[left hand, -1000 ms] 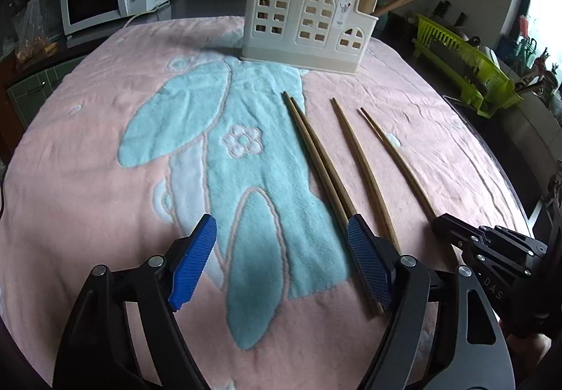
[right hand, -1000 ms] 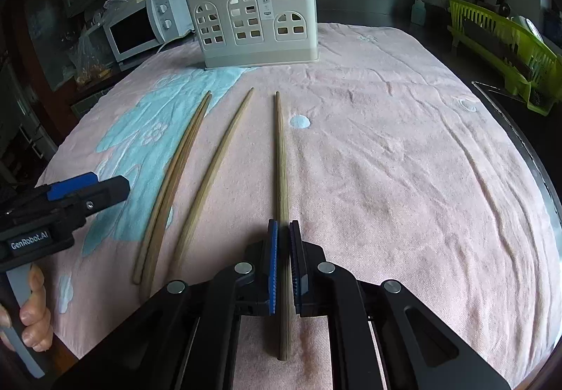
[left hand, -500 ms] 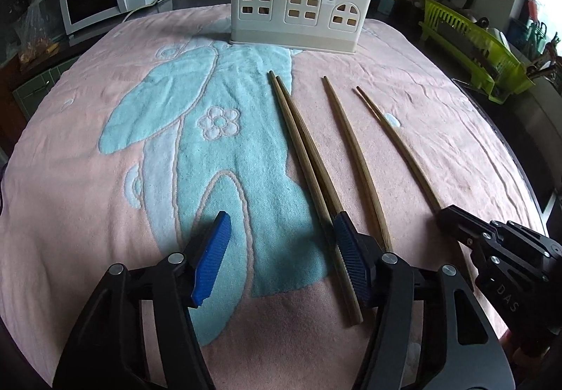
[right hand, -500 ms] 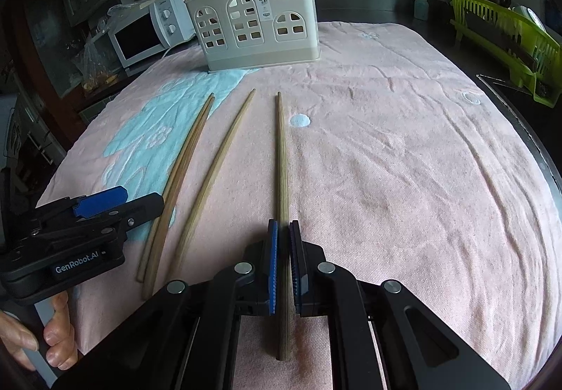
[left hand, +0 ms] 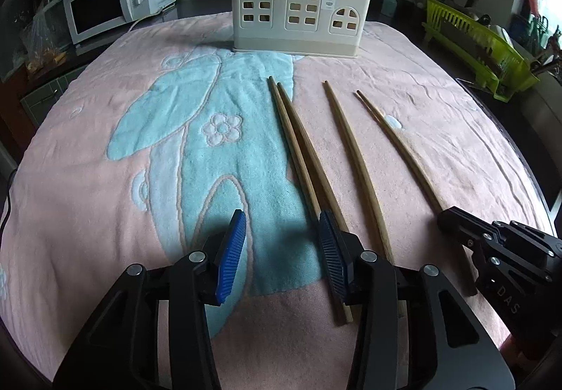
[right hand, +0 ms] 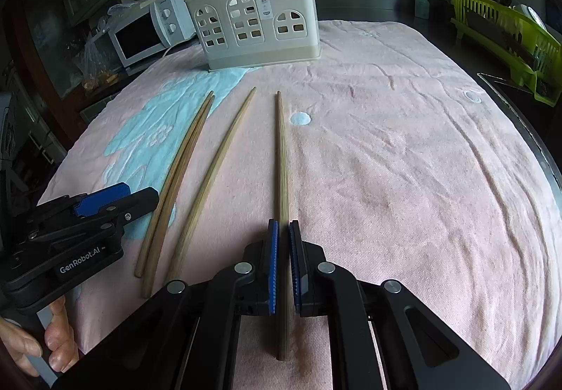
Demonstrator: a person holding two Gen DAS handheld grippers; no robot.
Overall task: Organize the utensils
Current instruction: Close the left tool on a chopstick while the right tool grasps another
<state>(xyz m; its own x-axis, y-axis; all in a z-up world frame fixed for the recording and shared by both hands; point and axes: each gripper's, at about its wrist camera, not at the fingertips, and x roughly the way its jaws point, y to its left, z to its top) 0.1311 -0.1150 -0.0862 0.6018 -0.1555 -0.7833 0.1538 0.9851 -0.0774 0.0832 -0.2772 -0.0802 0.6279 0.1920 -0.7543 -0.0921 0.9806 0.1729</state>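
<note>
Several wooden chopsticks lie on a pink and teal towel. My right gripper is shut on the rightmost chopstick, which still rests on the towel; it also shows in the left wrist view. My left gripper is open and empty, its right pad over a touching pair of chopsticks. A single chopstick lies between the pair and the held one. A cream utensil holder with chopsticks in it stands at the towel's far edge, also in the right wrist view.
A white microwave stands at the back left. A green dish rack is at the right, beyond the towel's edge. The towel right of the held chopstick is bare.
My left gripper has narrowed its opening and moved lower toward the pair of chopsticks. My right gripper stays shut on the rightmost chopstick.
</note>
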